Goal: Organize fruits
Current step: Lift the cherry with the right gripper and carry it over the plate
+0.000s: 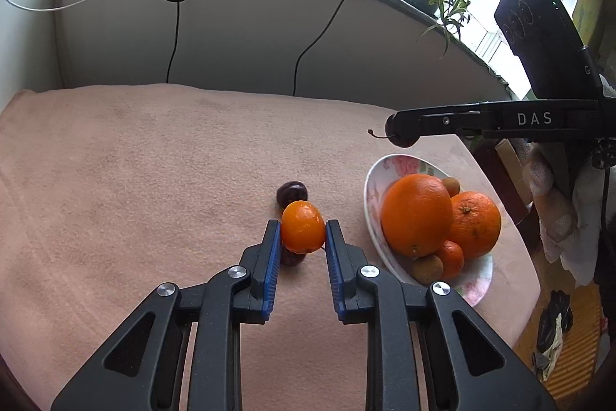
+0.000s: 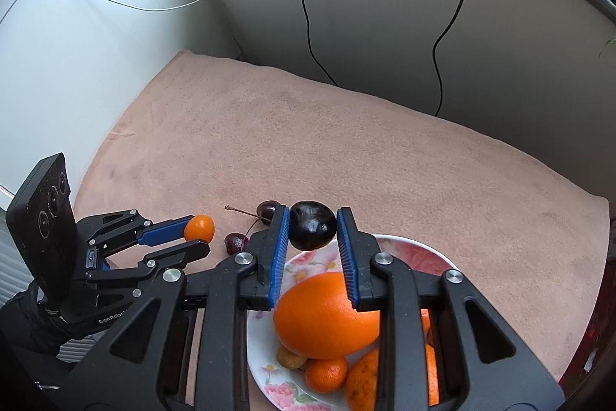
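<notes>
Fruits are split between the flowered plate (image 1: pixel 375 180) at the right of the left wrist view and the pink towel-covered table (image 1: pixel 154 180). The left tongs (image 1: pixel 302 232) are closed on a small orange fruit (image 1: pixel 303 227) at mid-frame, held above two dark cherries (image 1: pixel 292 193) lying on the towel. The right tongs (image 2: pixel 312 224) pinch a dark cherry (image 2: pixel 312 225) between their blue pads (image 2: pixel 280 249), hanging over the plate's far rim; below them the plate already carries a big orange (image 2: pixel 327 314), smaller citrus and brownish fruits.

The risks, as I judge them: the held cherry is round and glossy, so it could slip from the pads or, once let go at the rim, bounce off the piled oranges and roll onto the towel. The heap is crowded, and a fruit dropped on its slope may dislodge the small ones. Both tongs heading for the same plate could also collide.
</notes>
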The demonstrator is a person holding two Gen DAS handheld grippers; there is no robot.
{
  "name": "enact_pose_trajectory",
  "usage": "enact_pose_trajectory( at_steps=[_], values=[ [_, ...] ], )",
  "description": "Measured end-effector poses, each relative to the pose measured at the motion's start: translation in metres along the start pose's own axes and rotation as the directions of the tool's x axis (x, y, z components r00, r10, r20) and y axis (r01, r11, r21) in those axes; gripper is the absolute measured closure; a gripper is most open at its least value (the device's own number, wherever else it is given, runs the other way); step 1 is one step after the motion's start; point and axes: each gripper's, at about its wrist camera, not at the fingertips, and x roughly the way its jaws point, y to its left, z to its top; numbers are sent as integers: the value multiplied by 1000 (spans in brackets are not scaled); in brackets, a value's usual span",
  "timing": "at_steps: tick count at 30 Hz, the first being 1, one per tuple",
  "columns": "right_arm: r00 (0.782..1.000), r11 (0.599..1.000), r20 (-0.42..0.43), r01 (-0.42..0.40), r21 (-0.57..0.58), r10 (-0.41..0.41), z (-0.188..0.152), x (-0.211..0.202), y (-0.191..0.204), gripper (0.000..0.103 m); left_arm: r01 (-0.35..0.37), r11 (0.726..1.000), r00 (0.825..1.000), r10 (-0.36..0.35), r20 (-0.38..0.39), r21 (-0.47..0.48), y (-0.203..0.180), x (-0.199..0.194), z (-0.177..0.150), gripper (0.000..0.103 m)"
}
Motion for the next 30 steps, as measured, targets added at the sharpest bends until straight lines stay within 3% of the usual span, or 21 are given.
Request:
enact_pose_trajectory(
  at_steps=[17, 30],
  values=[
    [998, 995, 46, 49, 86, -53, -43, -30, -38, 77, 107, 992, 994, -105, -33, 69, -75, 2, -15, 82],
    [999, 995, 43, 28, 93, -32, -48, -21, -47, 77, 164, 977, 985, -154, -77, 139, -133, 13, -30, 82]
  ],
)
